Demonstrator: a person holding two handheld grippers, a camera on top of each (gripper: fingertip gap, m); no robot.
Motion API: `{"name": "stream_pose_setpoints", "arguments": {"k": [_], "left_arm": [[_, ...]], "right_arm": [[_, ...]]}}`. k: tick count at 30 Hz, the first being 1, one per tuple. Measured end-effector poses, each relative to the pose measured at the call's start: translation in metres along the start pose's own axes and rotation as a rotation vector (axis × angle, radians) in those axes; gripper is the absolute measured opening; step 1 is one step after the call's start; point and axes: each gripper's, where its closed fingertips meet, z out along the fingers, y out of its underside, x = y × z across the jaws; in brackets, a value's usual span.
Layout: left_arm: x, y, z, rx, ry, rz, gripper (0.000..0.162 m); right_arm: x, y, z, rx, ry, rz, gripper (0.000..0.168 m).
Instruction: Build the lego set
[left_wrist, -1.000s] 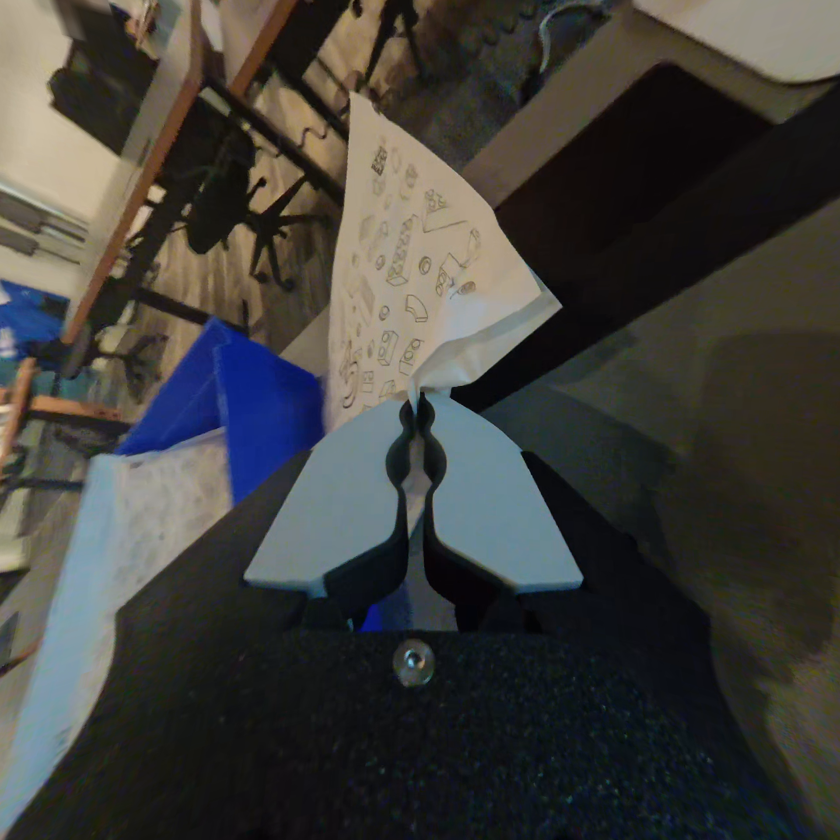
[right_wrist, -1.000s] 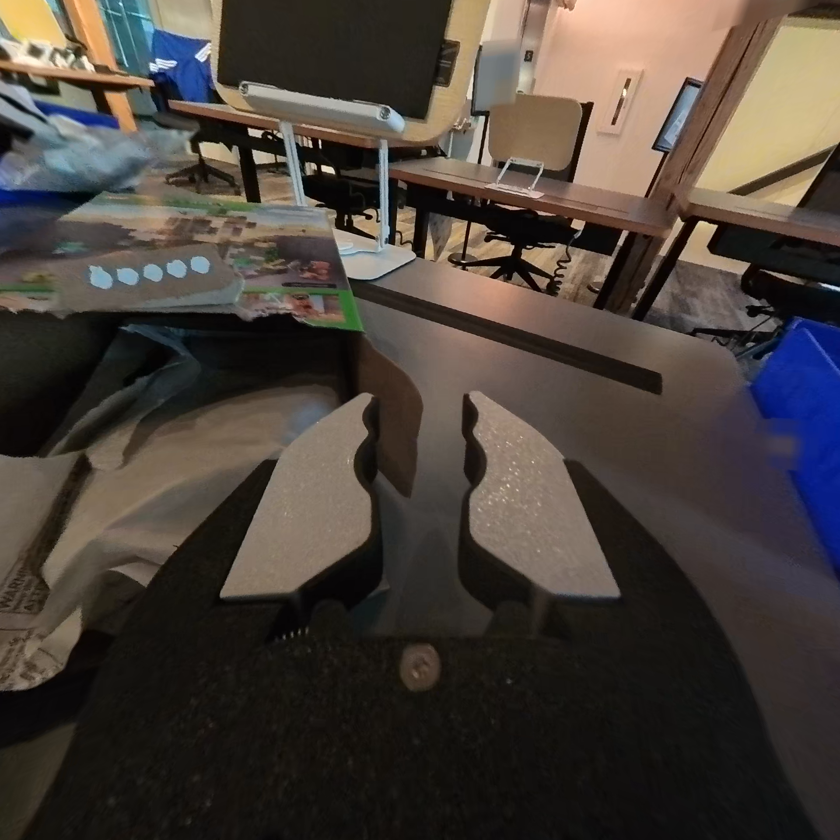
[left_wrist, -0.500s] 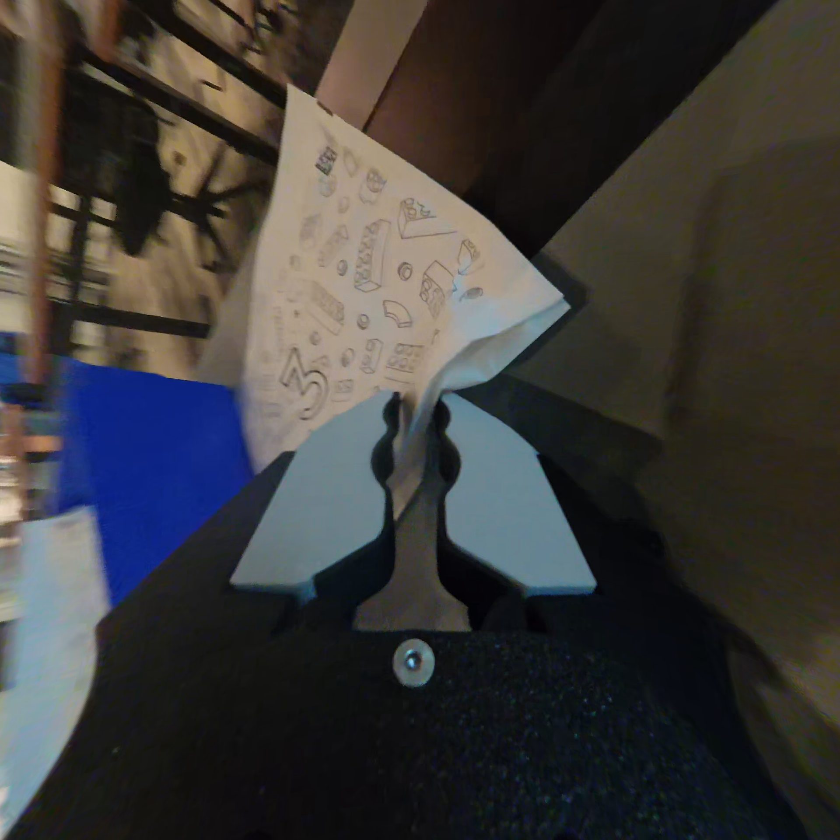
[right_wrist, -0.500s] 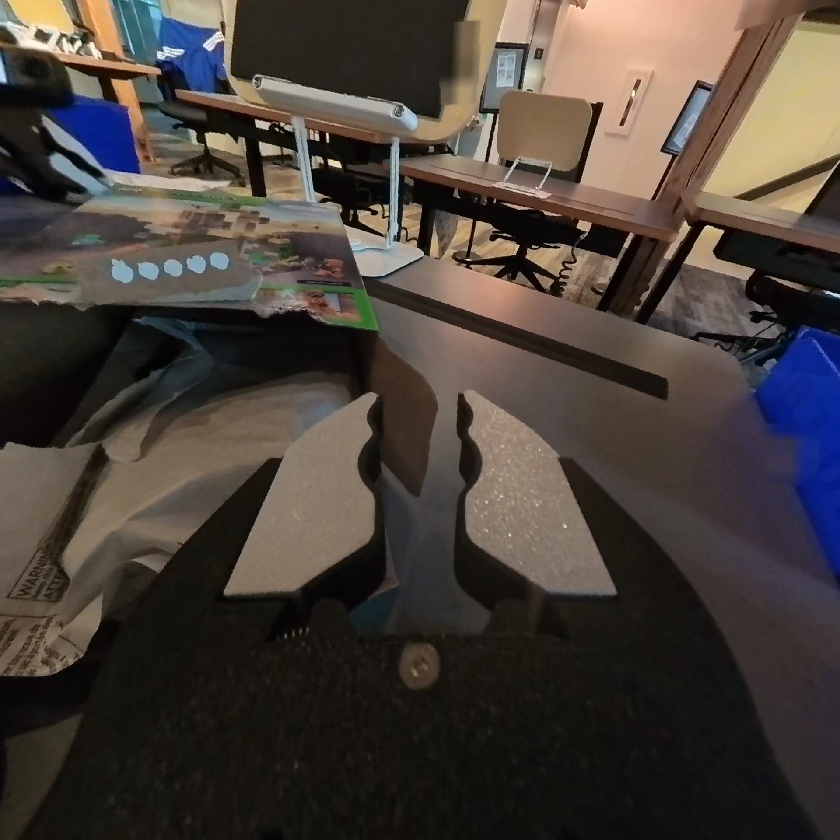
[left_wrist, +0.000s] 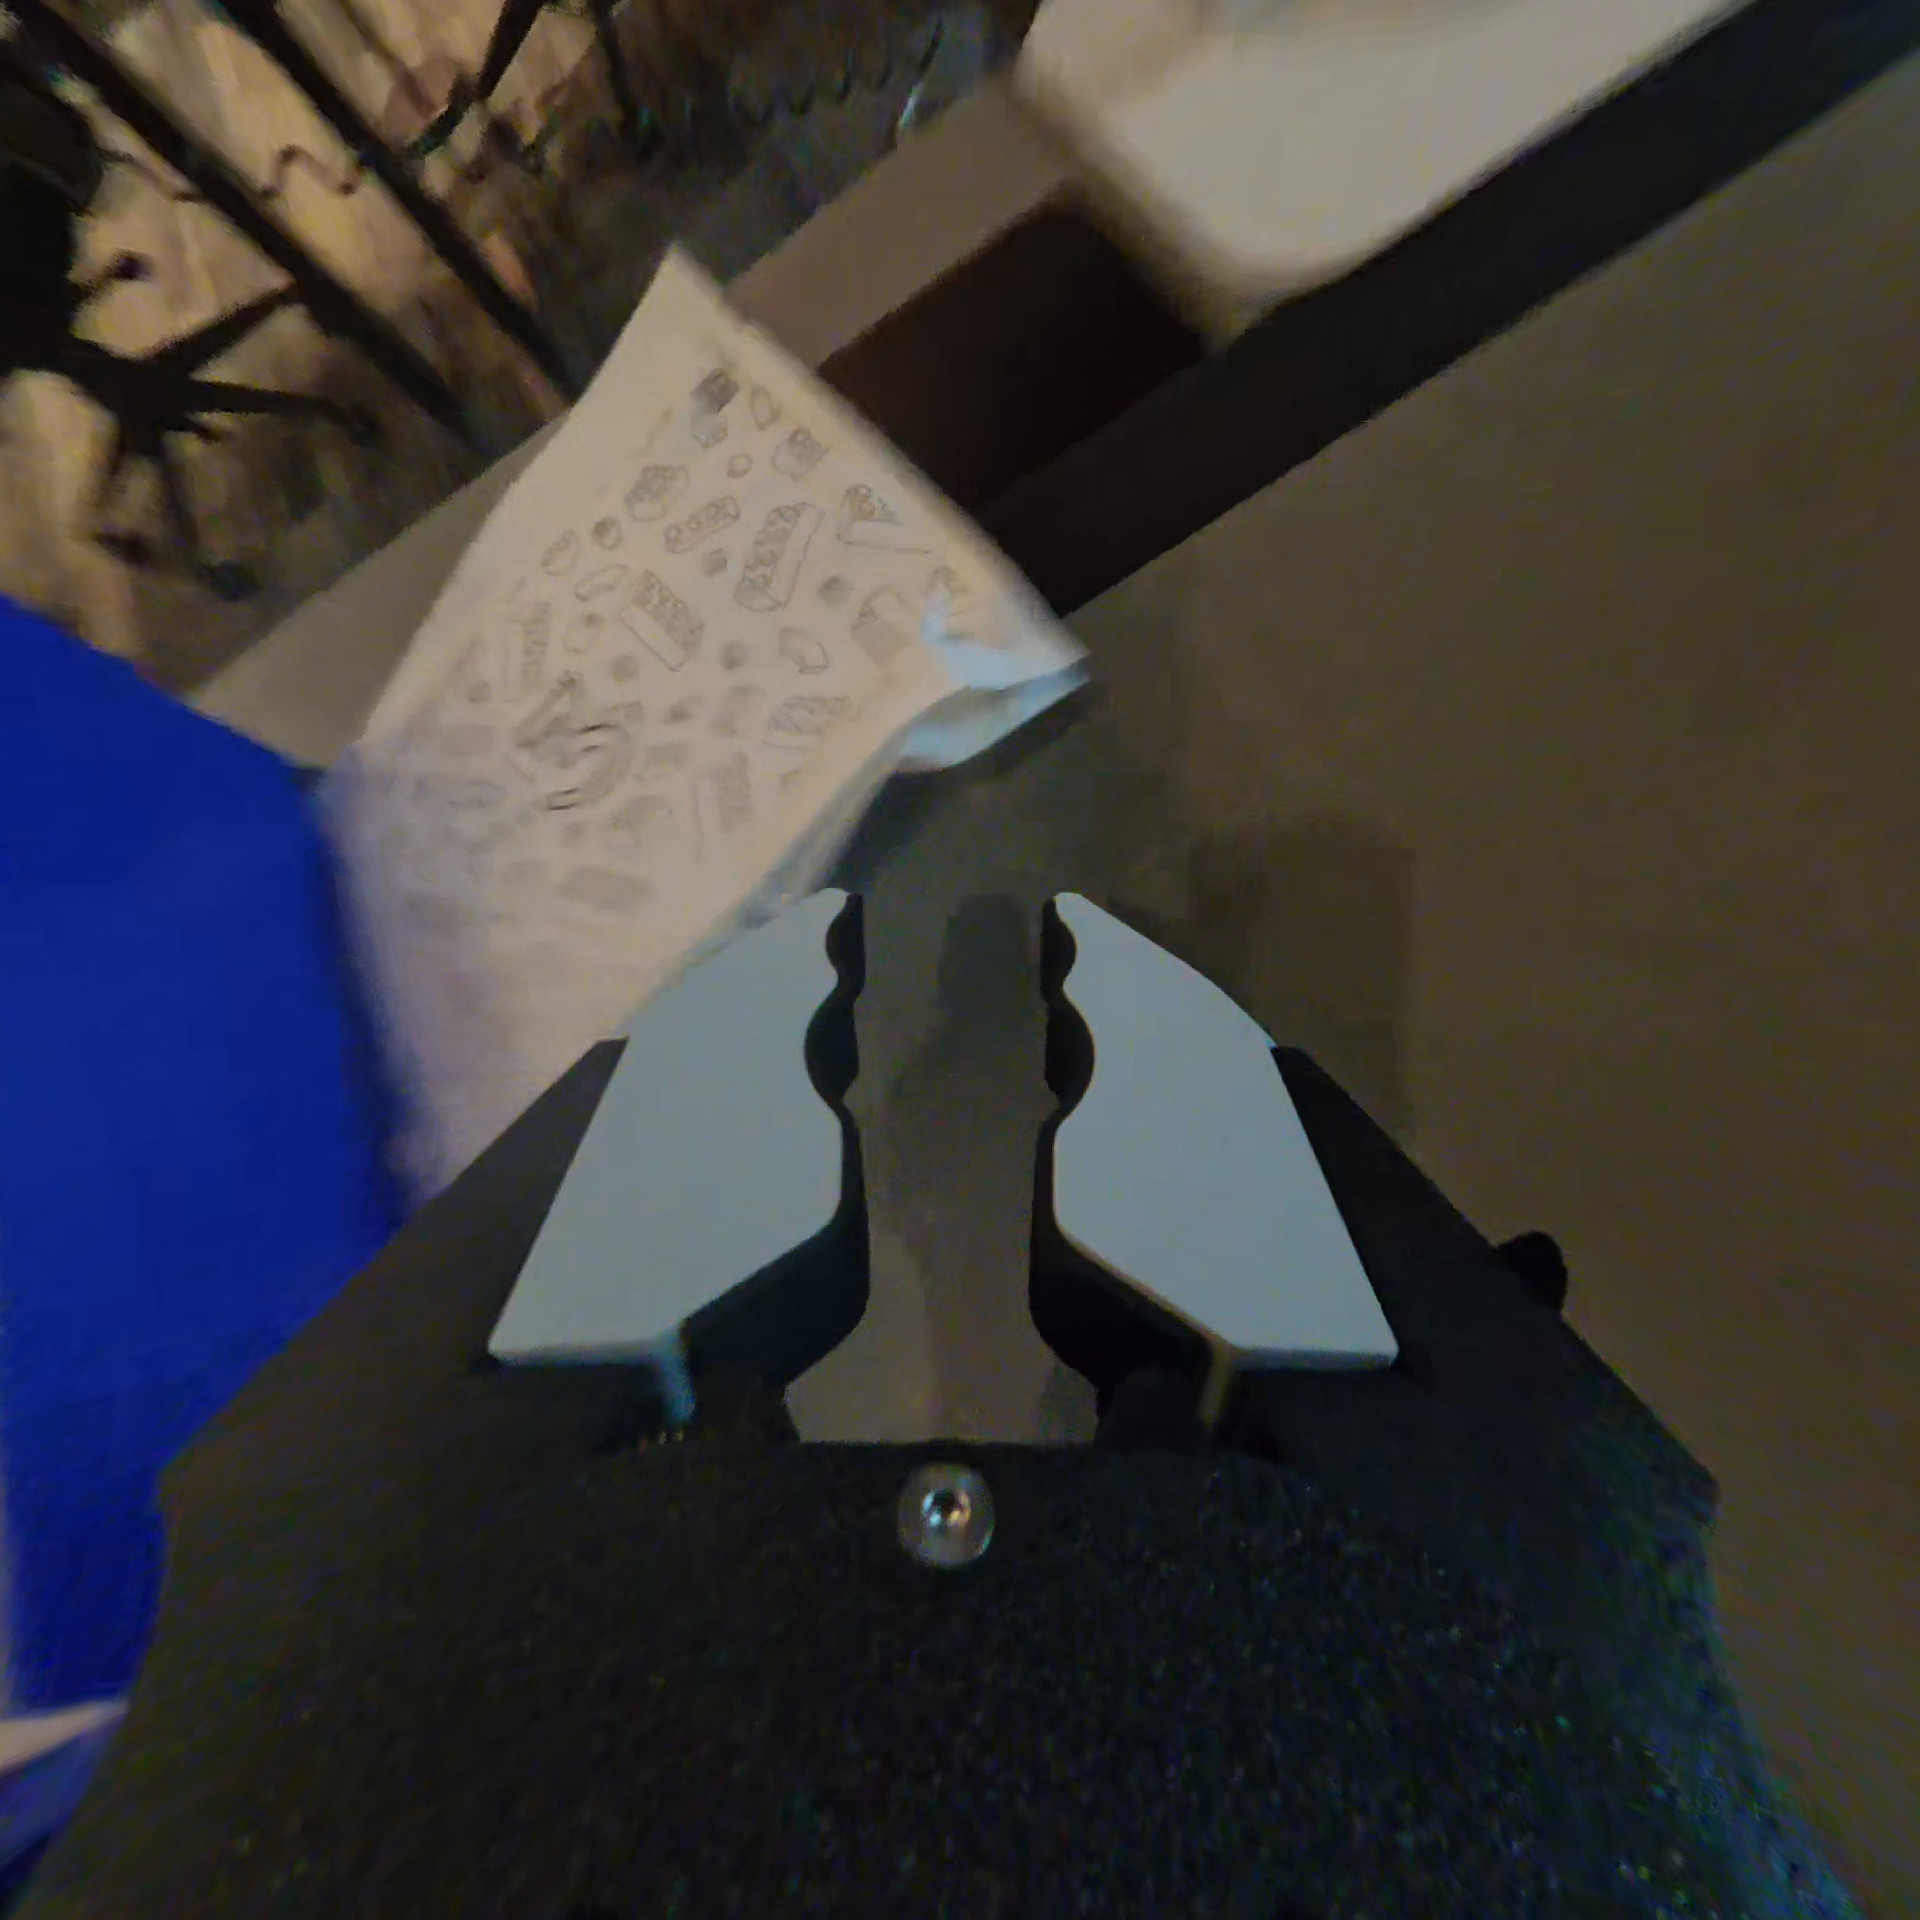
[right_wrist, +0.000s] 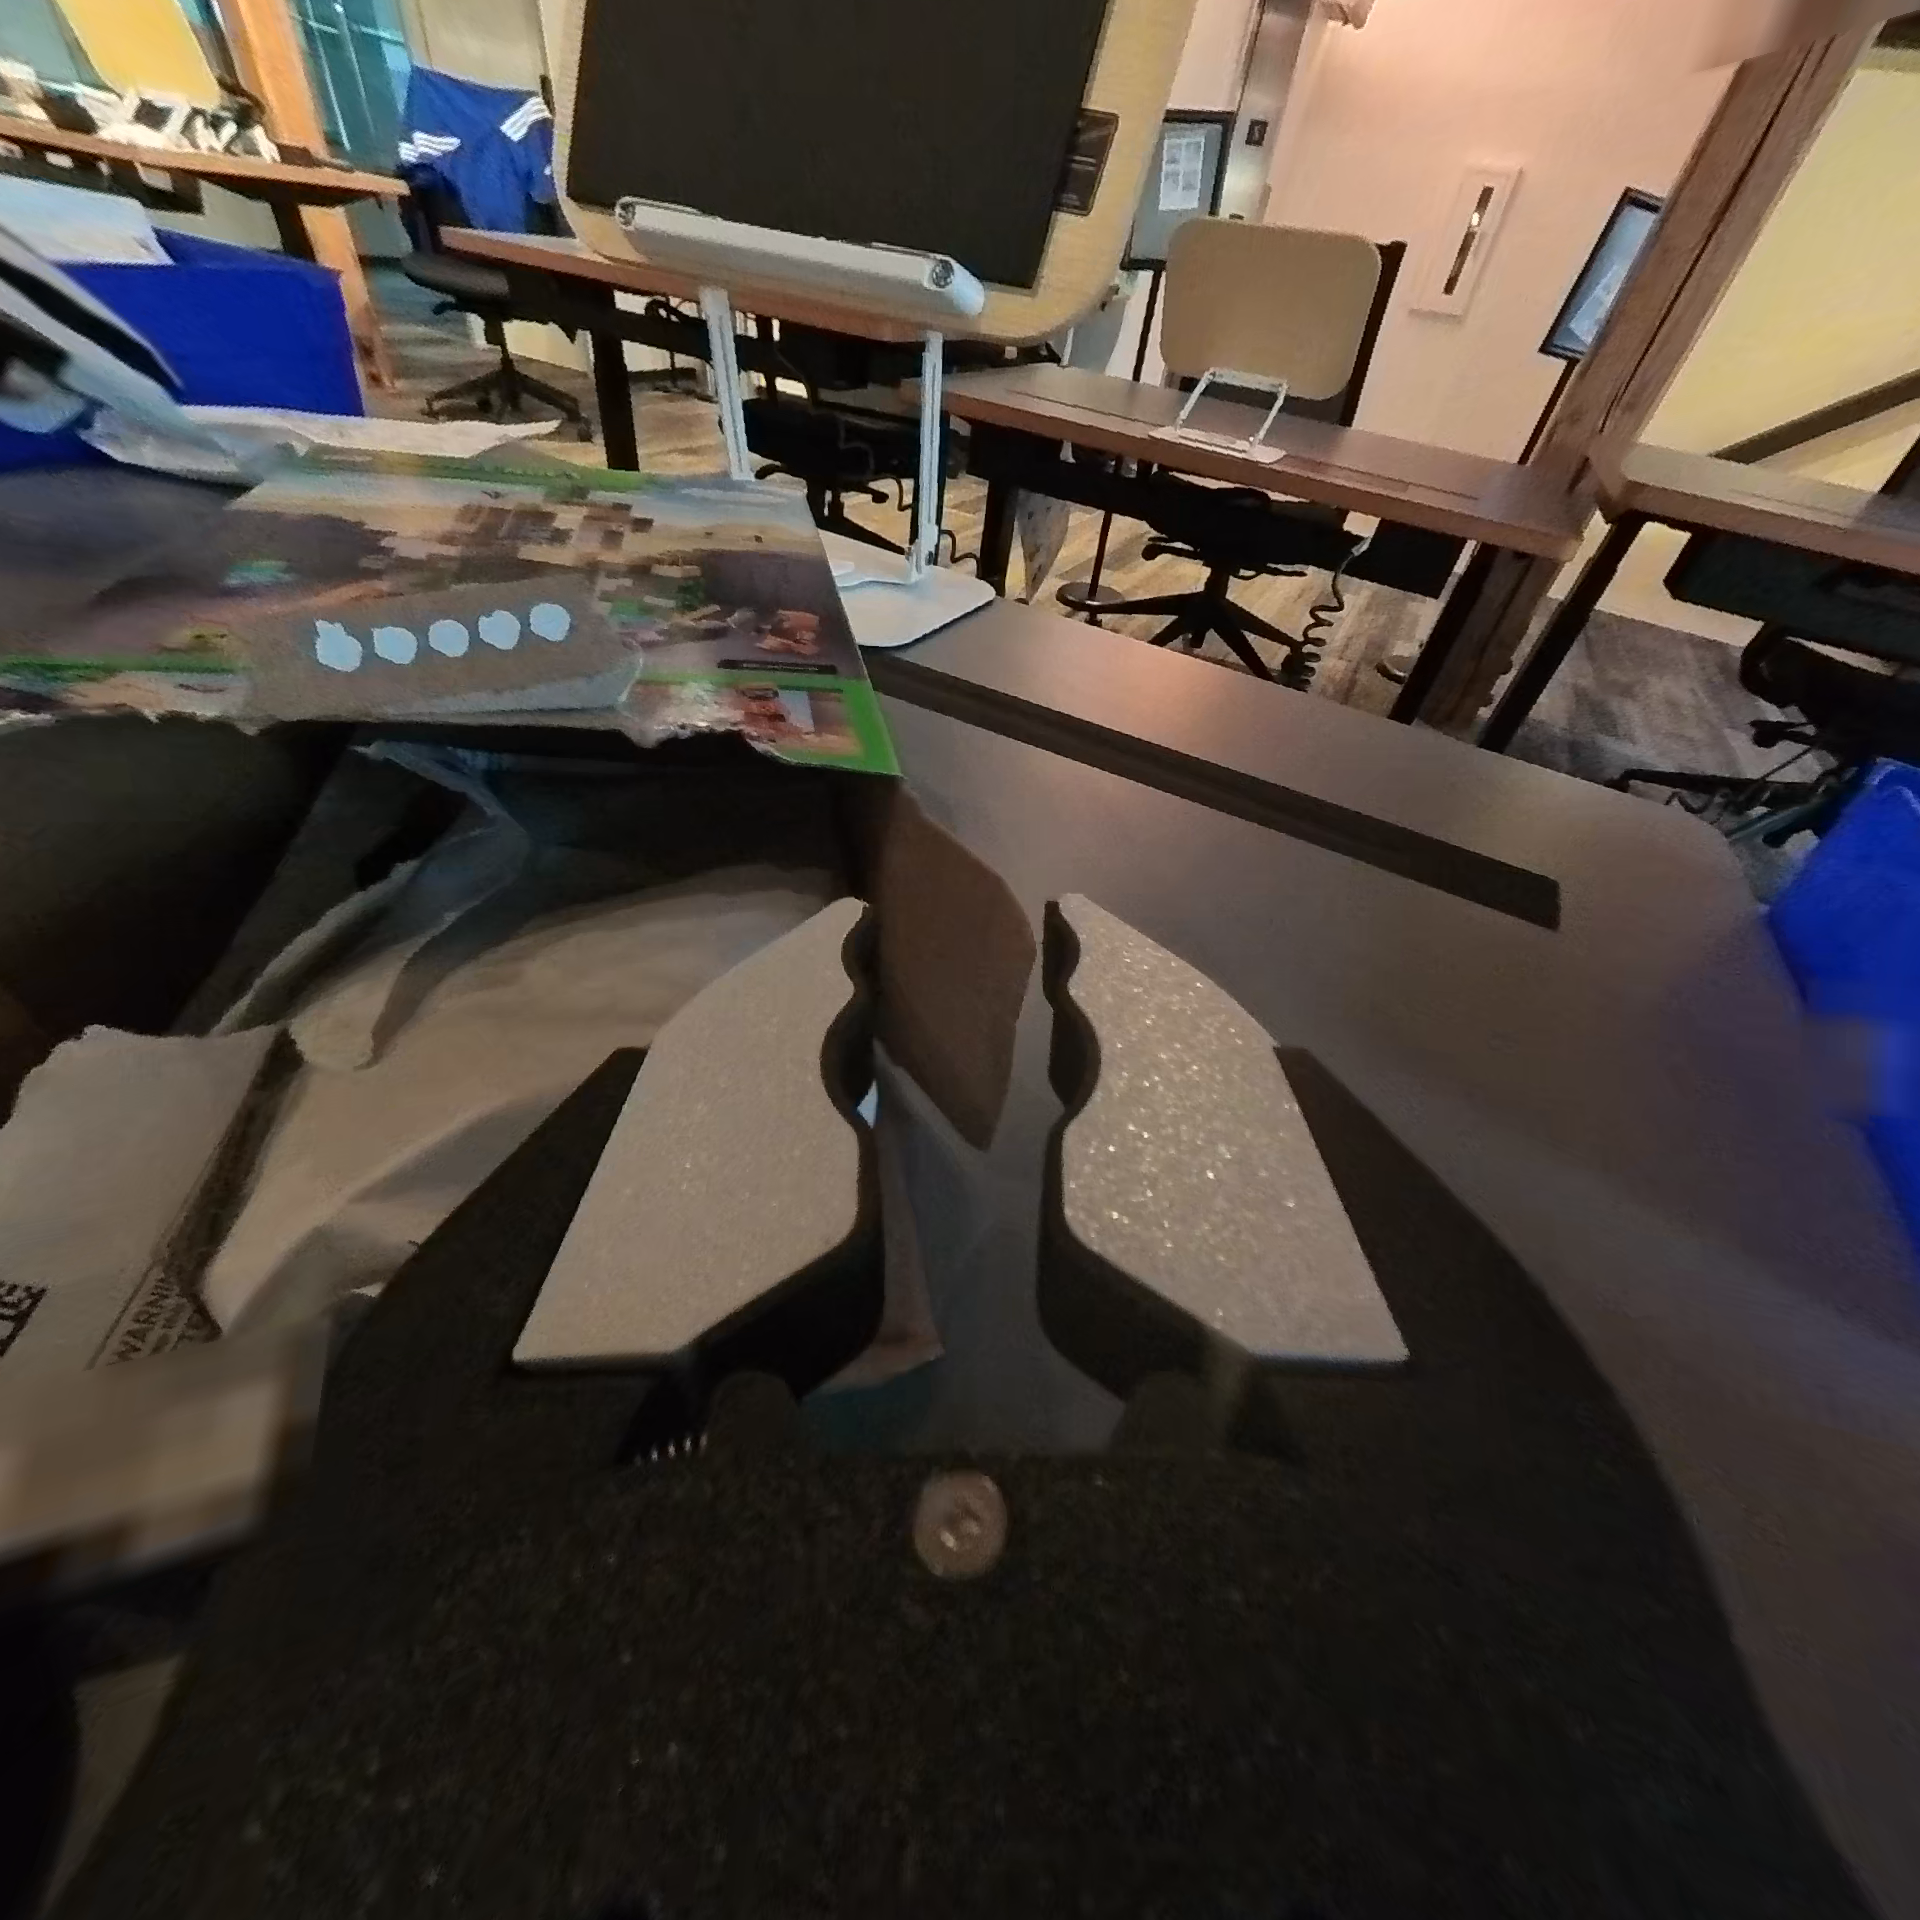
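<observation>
The left gripper (left_wrist: 951, 909) has its 2 grey fingers (left_wrist: 717, 1132) apart, with only the grey table (left_wrist: 1507, 727) showing in the gap between them. The white paper bag (left_wrist: 665, 665), printed with brick drawings, lies just beyond and to the left of the fingertips, outside the gap; whether it touches the left finger cannot be told. Its long axis runs diagonally, from the lower left near a blue bin (left_wrist: 156, 987) up toward the upper right, and its crumpled end points right, ending just past the fingertips. The view is blurred.

The right gripper (right_wrist: 954, 914) also has its 2 fingers (right_wrist: 1195, 1132) spread apart, clamped on nothing. A brown cardboard flap (right_wrist: 951, 977) of the opened lego box (right_wrist: 540, 623) stands in the gap between them, close to the left finger. The box lid, printed side up, stretches away to the left of the fingertips, and torn white paper bags (right_wrist: 208, 1174) lie inside the box below it. Beyond stands a dark screen on a white stand (right_wrist: 831, 135).
</observation>
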Motion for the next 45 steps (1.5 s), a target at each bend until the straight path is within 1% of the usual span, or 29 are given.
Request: {"name": "stream_pose_setpoints", "arguments": {"k": [3,5,7,8,10,12,14,16,18,20,22,25,27,30,32,34,37,39,41,43,44,45], "left_arm": [[0.053,-0.031,-0.034,0.185,0.145,-0.126,0.027],[0.092,-0.049,-0.063,0.295,0.192,-0.115,0.021],[0.133,-0.062,-0.092,0.394,0.239,-0.073,0.018],[0.153,-0.067,-0.106,0.437,0.265,-0.058,0.014],[0.186,-0.073,-0.130,0.498,0.304,-0.035,0.008],[0.212,-0.074,-0.150,0.547,0.342,-0.049,0.002],[0.232,-0.073,-0.166,0.573,0.382,-0.082,0.002],[0.249,-0.066,-0.178,0.579,0.405,-0.103,0.001],[0.264,-0.058,-0.189,0.580,0.435,-0.103,0.001],[0.271,-0.050,-0.198,0.592,0.441,-0.129,0.001],[0.281,-0.042,-0.206,0.591,0.483,-0.170,0.000],[0.287,-0.033,-0.206,0.590,0.447,-0.216,0.000],[0.290,-0.030,-0.203,0.591,0.424,-0.253,0.000],[0.291,-0.027,-0.198,0.607,0.378,-0.268,0.000],[0.294,-0.025,-0.196,0.605,0.384,-0.263,0.000],[0.296,-0.025,-0.198,0.610,0.398,-0.261,0.000],[0.298,-0.024,-0.200,0.615,0.409,-0.250,0.001],[0.300,-0.023,-0.203,0.623,0.414,-0.242,0.000],[0.301,-0.022,-0.206,0.633,0.419,-0.237,0.000],[0.302,-0.021,-0.209,0.637,0.419,-0.234,0.000],[0.301,-0.020,-0.211,0.641,0.416,-0.230,0.000],[0.300,-0.019,-0.212,0.643,0.413,-0.229,0.000]], "right_arm": [[-0.001,-0.001,-0.001,0.007,-0.014,0.033,0.030],[-0.002,-0.002,-0.001,0.016,-0.029,0.053,0.028],[-0.003,-0.004,-0.002,0.023,-0.040,0.057,0.026],[-0.004,-0.004,-0.002,0.023,-0.045,0.058,0.025],[-0.005,-0.006,-0.004,0.031,-0.053,0.058,0.022],[-0.009,-0.010,-0.007,0.048,-0.067,0.062,0.013],[-0.017,-0.015,-0.012,0.067,-0.103,0.069,0.000],[-0.027,-0.019,-0.017,0.073,-0.140,0.062,0.000],[-0.041,-0.018,-0.023,0.048,-0.178,0.010,0.000],[-0.058,-0.010,-0.031,-0.026,-0.229,-0.069,0.001],[-0.074,-0.002,-0.041,-0.092,-0.251,-0.165,0.008],[-0.096,0.007,-0.054,-0.176,-0.230,-0.348,0.019],[-0.115,0.013,-0.061,-0.222,-0.240,-0.373,0.028],[-0.138,0.023,-0.066,-0.299,-0.251,-0.345,0.049],[-0.150,0.028,-0.067,-0.317,-0.240,-0.399,0.053],[-0.153,0.036,-0.065,-0.328,-0.209,-0.509,0.053],[-0.145,0.053,-0.059,-0.384,-0.183,-0.675,0.050],[-0.144,0.055,-0.054,-0.374,-0.198,-0.740,0.043],[-0.143,0.062,-0.048,-0.388,-0.224,-0.752,0.026],[-0.138,0.059,-0.045,-0.395,-0.191,-0.792,0.013],[-0.136,0.055,-0.046,-0.389,-0.175,-0.829,0.000],[-0.135,0.052,-0.047,-0.387,-0.174,-0.834,0.000]]}}
